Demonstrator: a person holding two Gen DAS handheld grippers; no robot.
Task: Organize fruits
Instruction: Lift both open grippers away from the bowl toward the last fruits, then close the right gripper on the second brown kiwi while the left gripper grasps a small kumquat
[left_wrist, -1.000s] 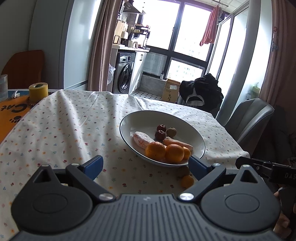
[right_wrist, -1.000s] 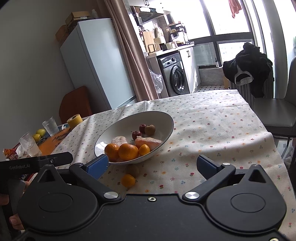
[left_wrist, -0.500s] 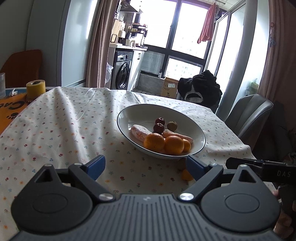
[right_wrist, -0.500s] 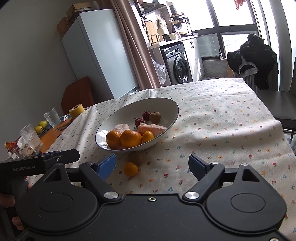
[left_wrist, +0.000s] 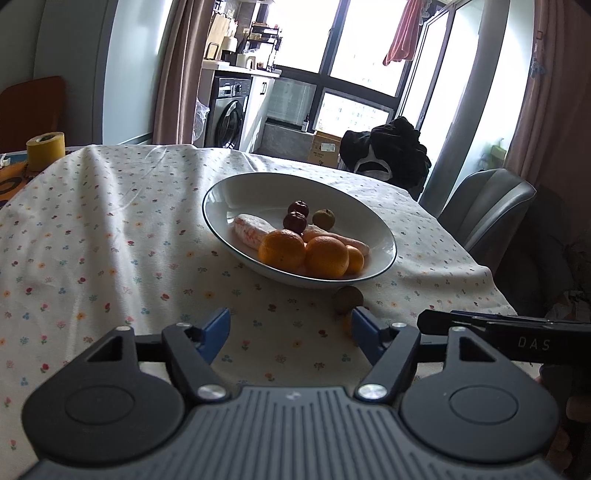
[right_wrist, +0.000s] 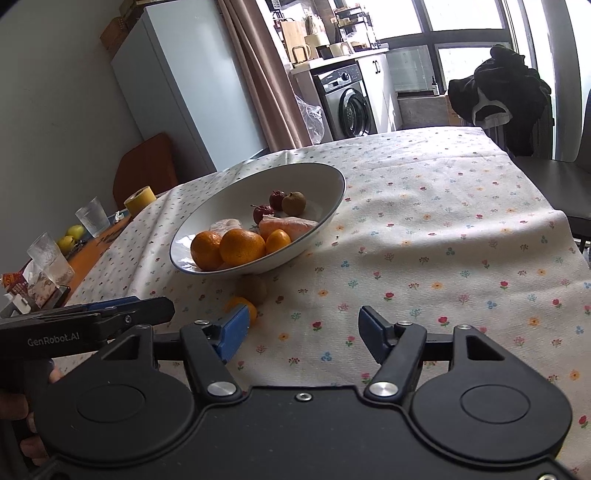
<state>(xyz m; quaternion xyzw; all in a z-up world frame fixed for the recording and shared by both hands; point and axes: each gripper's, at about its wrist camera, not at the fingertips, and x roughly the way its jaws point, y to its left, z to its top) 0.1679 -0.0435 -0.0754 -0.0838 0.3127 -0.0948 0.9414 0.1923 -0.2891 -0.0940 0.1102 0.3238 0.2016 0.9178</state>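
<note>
**Both grippers open above the cloth, two fruits outside the bowl**

We hold the left gripper (left_wrist: 290, 332) low over the flowered cloth (left_wrist: 110, 236) with its blue fingers spread wide and nothing between them. The right gripper (right_wrist: 299, 332) is the same: wide apart, empty, over the cloth near the table's front edge.

The white bowl (right_wrist: 207, 221) sits on the cloth ahead of both grippers. In it we see two oranges (right_wrist: 242, 246) at the near rim, a smaller orange (right_wrist: 277, 240) touching them, pale pink pieces (right_wrist: 288, 225) behind, two dark red fruits (right_wrist: 277, 199) and a brown fruit (right_wrist: 294, 203) farther back.

Two fruits lie on the cloth outside the bowl, just beside its near edge. The brown one (right_wrist: 252, 290) is close under the rim. The small orange one (right_wrist: 242, 308) lies just in front of it, partly hidden by the right gripper's left finger (right_wrist: 231, 332). From the left wrist view the same brown fruit (left_wrist: 349, 297) shows just beyond the right finger (left_wrist: 364, 334), and the orange one is mostly hidden behind that finger.

A yellow tape roll (left_wrist: 46, 150) stands at the table's far left, well apart from the bowl.
</note>
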